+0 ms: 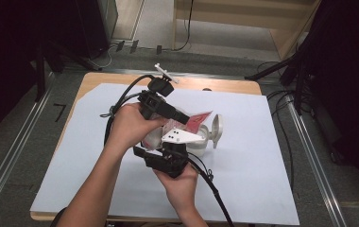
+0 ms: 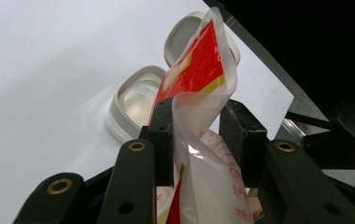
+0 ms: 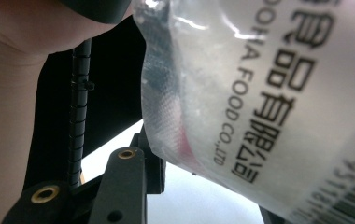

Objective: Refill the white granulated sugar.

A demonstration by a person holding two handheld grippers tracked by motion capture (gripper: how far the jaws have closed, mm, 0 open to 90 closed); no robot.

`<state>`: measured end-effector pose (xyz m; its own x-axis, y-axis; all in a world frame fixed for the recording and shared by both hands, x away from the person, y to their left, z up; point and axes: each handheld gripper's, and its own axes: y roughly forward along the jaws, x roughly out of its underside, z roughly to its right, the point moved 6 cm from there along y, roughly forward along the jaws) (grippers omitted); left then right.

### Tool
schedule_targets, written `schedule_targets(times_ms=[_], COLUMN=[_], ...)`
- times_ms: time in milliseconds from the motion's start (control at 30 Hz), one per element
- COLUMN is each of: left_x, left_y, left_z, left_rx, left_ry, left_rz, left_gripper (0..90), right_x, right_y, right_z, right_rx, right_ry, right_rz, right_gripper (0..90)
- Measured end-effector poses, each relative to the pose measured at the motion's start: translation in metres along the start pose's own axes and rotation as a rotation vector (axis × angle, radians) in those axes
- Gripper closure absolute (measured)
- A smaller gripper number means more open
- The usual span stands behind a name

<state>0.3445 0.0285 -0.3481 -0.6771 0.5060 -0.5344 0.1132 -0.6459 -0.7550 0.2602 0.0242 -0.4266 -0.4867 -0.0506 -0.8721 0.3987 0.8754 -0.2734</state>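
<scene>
While each hand-held gripper (image 1: 183,124) clamps the packet (image 2: 199,74), white paper (image 1: 253,156) covers the wooden table (image 1: 88,80).

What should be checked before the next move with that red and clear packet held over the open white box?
1. Left gripper has the packet between its jaws: ok.
2. Right gripper on the packet too: cannot tell; the packet lies close over its camera and hides the right-hand jaw.
3. White box open, lid swung up: ok.
4. Packet above the box: ok, its top end hangs over the box.
5. Packet torn open: cannot tell.
6. Box sits flat on the white sheet: ok.
</scene>
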Motion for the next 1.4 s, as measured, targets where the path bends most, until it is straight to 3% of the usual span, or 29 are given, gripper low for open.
schedule_targets(times_ms=[333,733,1133,1400], left_x=[-0.001,-0.003,-0.007,-0.006], left_y=[0.001,0.002,0.001,-0.001], left_z=[0.008,0.009,0.001,-0.003], left_rx=[-0.012,-0.01,-0.018,-0.021], left_ry=[0.015,0.043,0.045,0.037], left_rz=[0.011,0.03,0.091,0.082], left_gripper=[67.5,67.6,67.8,67.9], right_x=[-0.001,0.0,-0.003,-0.003], right_y=[-0.003,-0.004,-0.001,0.002], right_z=[-0.002,0.001,0.01,0.009], right_rx=[0.003,0.031,0.077,0.074], right_ry=[-0.002,-0.027,-0.05,-0.044], right_rz=[0.014,0.019,0.024,0.022], right_gripper=[63.7,63.8,64.3,64.3])
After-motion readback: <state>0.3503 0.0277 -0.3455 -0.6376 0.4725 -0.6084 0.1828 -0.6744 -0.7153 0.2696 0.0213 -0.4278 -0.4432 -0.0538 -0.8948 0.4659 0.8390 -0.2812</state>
